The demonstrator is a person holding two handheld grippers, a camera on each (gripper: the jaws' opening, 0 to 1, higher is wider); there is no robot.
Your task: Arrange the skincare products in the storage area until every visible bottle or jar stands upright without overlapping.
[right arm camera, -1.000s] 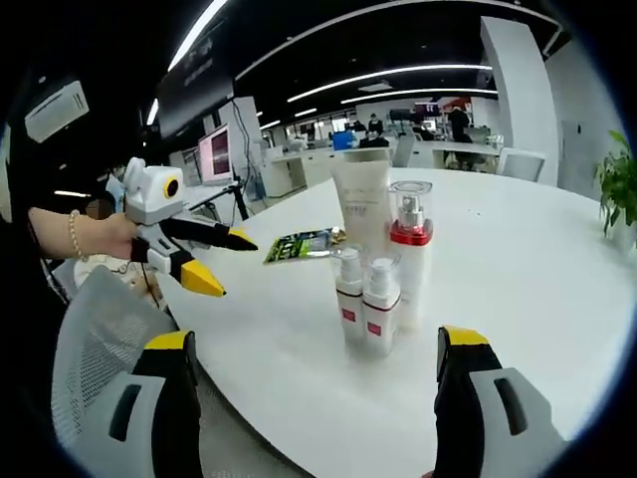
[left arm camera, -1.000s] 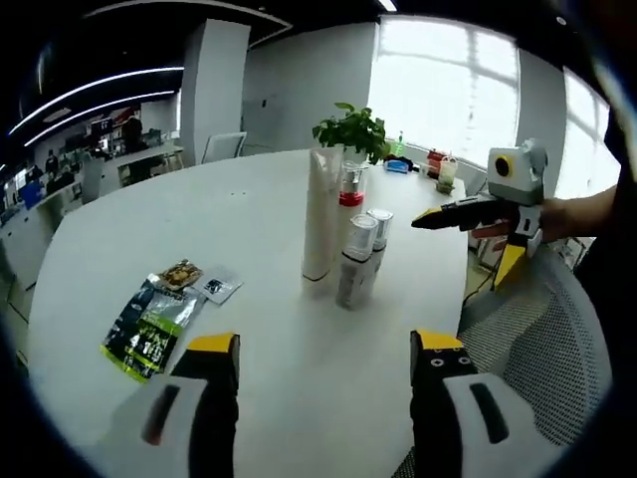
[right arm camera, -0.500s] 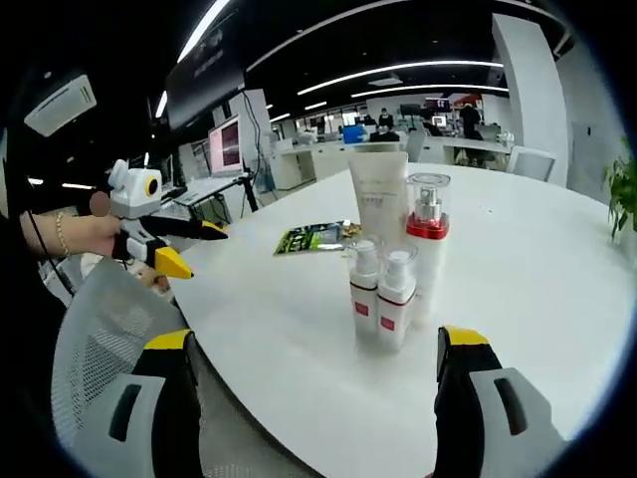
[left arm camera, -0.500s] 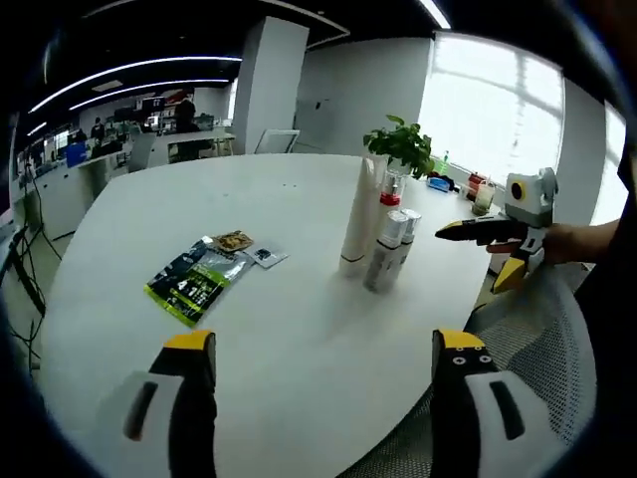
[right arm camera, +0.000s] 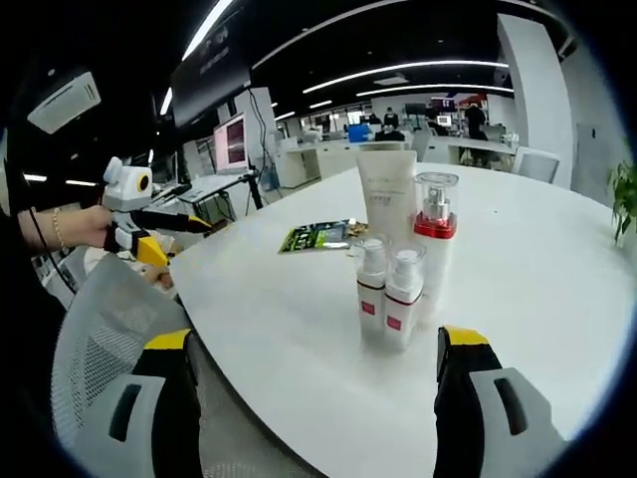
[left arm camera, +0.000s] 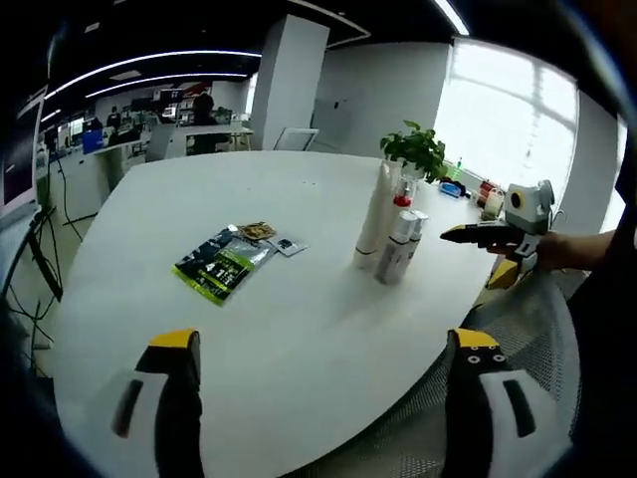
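Looked basically done: tube [right arm camera: 386,199], red-collared pump [right arm camera: 435,239] and two small bottles [right arm camera: 389,292] stood upright in one tight cluster on the table [right arm camera: 299,329], touching or nearly so, hard to tell. Biggest risk: reaching back in and clipping one, toppling the lot. Green packet [left arm camera: 221,269] lay beside the cluster, toward the left gripper [left arm camera: 323,344]. Left and right gripper [right arm camera: 311,344] both spread wide, carrying nothing. Versus a second ago, pulled back, cluster smaller in left gripper view.
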